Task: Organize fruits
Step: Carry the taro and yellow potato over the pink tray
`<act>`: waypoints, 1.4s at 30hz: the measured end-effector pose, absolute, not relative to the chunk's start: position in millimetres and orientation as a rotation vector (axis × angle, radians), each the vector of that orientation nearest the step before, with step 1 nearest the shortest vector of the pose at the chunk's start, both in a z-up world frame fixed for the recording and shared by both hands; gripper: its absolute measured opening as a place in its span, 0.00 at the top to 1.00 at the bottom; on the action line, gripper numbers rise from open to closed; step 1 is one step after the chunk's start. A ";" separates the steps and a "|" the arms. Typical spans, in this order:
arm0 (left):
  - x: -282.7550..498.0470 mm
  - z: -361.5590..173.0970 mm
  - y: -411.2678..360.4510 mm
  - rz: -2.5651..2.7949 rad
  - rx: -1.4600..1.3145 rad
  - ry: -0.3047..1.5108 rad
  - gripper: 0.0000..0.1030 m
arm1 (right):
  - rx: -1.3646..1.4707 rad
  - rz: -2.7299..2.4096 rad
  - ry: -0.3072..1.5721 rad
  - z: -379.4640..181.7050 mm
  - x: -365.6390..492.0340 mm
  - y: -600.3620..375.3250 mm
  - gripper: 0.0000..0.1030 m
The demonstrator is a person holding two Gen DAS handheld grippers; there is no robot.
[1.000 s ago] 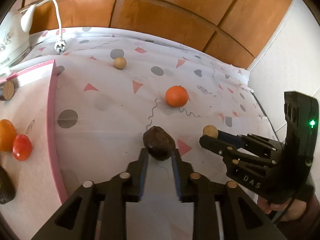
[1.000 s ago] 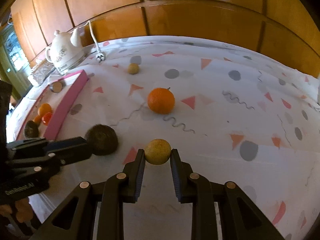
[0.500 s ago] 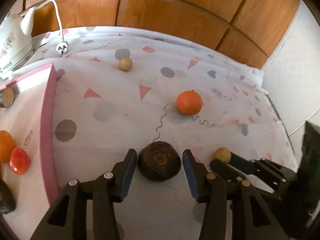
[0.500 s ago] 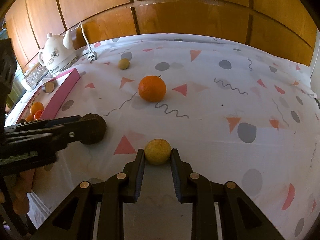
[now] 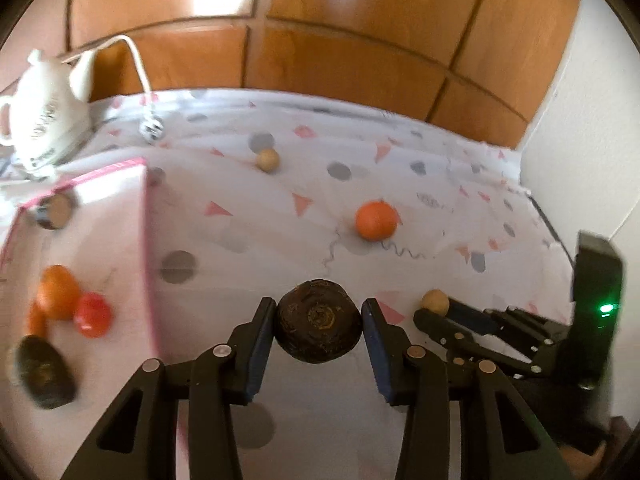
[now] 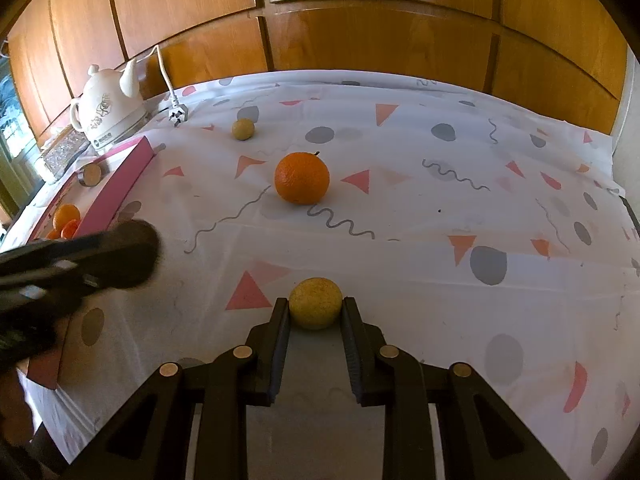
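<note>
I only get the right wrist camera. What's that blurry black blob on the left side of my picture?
Observer: That's the left gripper. The left wrist view shows it shut on a dark round fruit, touching it on both sides.
Child: Is there anything dark in the pink tray too?
Observer: Yes. A dark oval fruit lies at the near end of the pink tray.
Child: Does my gripper have a light on it?
Observer: Yes. A green light glows on the body of the right gripper.
</note>
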State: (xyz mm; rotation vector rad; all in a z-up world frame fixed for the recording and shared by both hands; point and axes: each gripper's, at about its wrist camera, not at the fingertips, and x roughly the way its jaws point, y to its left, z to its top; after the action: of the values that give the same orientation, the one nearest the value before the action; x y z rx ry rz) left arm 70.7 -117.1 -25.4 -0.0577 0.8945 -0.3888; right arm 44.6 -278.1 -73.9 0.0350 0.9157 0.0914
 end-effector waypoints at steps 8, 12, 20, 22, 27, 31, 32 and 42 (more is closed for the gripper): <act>58.9 5.3 -62.8 -0.249 -0.097 0.807 0.57 | 0.055 0.138 0.922 -67.4 46.2 -259.4 0.75; 55.3 9.9 -35.4 -0.185 -0.120 0.790 0.57 | 0.037 0.192 0.908 -57.4 46.7 -237.4 0.75; 46.0 6.4 6.5 -0.089 -0.154 0.785 0.57 | -0.010 0.345 0.880 -37.7 48.4 -181.3 0.75; 43.3 3.9 15.4 -0.068 -0.162 0.787 0.57 | -0.027 0.386 0.873 -33.9 48.0 -165.2 0.75; 39.0 -0.5 31.5 -0.033 -0.187 0.792 0.57 | -0.064 0.472 0.867 -28.5 43.7 -132.0 0.75; 36.7 -3.1 44.1 -0.007 -0.205 0.791 0.57 | -0.092 0.521 0.867 -27.9 37.3 -111.7 0.75; 36.9 -3.3 46.1 -0.004 -0.209 0.792 0.57 | -0.099 0.533 0.868 -28.1 35.6 -106.8 0.75; 42.6 -4.7 82.4 0.042 -0.280 0.798 0.57 | -0.126 0.576 0.879 -27.8 31.2 -82.4 0.75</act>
State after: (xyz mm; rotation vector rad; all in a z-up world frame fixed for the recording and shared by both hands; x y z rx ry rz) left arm 42.6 82.4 -4.7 -0.2796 0.7977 0.0422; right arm 31.2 -82.4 -27.8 -0.1264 0.8785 0.5760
